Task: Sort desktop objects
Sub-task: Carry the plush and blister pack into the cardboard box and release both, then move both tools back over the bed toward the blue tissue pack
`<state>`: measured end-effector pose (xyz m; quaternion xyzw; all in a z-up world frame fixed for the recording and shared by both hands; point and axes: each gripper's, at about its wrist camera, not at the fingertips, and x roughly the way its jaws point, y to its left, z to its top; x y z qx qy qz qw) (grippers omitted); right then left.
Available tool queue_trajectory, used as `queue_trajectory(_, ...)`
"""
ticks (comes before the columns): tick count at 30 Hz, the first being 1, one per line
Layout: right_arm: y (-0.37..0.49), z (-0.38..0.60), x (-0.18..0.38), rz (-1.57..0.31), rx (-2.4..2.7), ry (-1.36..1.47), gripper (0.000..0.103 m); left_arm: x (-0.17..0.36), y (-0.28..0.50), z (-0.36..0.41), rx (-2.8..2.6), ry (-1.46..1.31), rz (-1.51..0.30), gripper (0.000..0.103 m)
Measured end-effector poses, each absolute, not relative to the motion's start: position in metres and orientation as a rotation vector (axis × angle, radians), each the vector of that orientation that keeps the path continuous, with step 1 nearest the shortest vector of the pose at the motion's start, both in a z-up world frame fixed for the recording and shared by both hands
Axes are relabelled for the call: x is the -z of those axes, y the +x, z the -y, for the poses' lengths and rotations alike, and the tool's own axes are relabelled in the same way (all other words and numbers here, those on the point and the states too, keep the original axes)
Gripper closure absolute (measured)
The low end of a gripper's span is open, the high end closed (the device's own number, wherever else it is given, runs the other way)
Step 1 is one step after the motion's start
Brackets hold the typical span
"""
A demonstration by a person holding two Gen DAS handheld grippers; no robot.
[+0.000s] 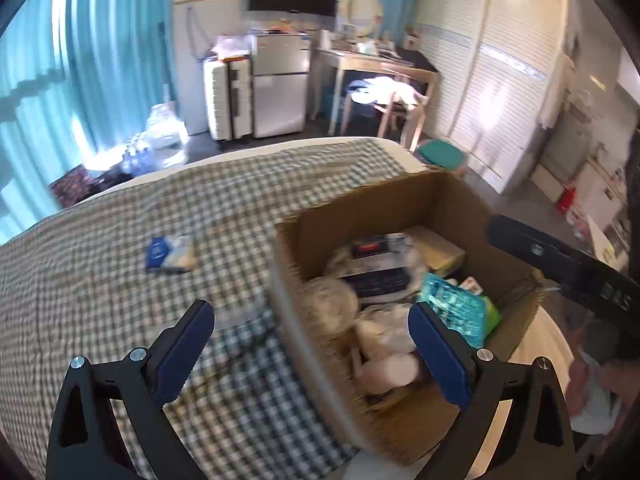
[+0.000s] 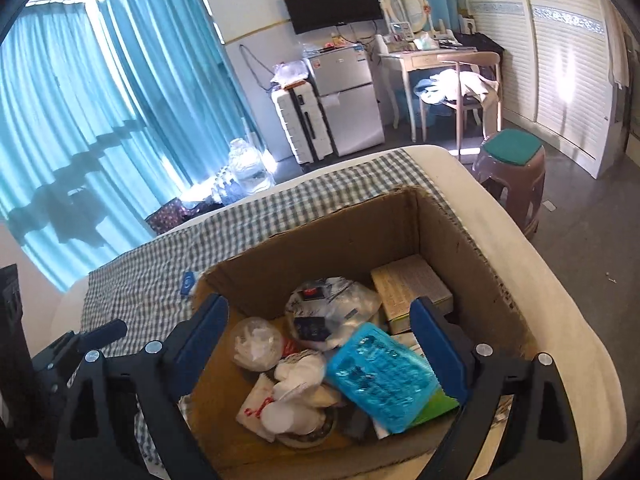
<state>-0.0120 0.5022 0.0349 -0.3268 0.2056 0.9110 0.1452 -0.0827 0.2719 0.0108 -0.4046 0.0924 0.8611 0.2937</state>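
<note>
Your left gripper [image 1: 310, 338] has its fingers wide apart with nothing between them. It hangs over the near left wall of the cardboard box [image 1: 320, 320]. Your right gripper [image 2: 320, 332] is wide apart too and holds nothing, right above the box [image 2: 344, 224]. A blue tray [image 2: 382, 380] lies tilted on top of the bags and cups inside. One small blue and white packet [image 1: 170, 254] sits alone on the checked cloth [image 1: 120, 320], well left of the box

Bed with a checked cover [image 1: 120, 264], open cardboard box [image 2: 320, 236] at its four o'clock side, small blue-and-white packet [image 1: 170, 254] at ten o'clock of the box — apart from it
</note>
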Motion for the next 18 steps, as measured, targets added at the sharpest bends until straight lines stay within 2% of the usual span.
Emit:
queue_trajectory(11,-0.045,-0.388,-0.053,-0.453,-2.829,-0.998,0.010,-0.002,-0.105,-0.124,-2.577,-1.235,-0.143,0.000)
queue_trajectory(18,-0.085,-0.307,-0.027,-0.230,-2.964,-1.120,0.011,0.029,-0.126,-0.062,-2.668,-1.365,-0.072,0.000)
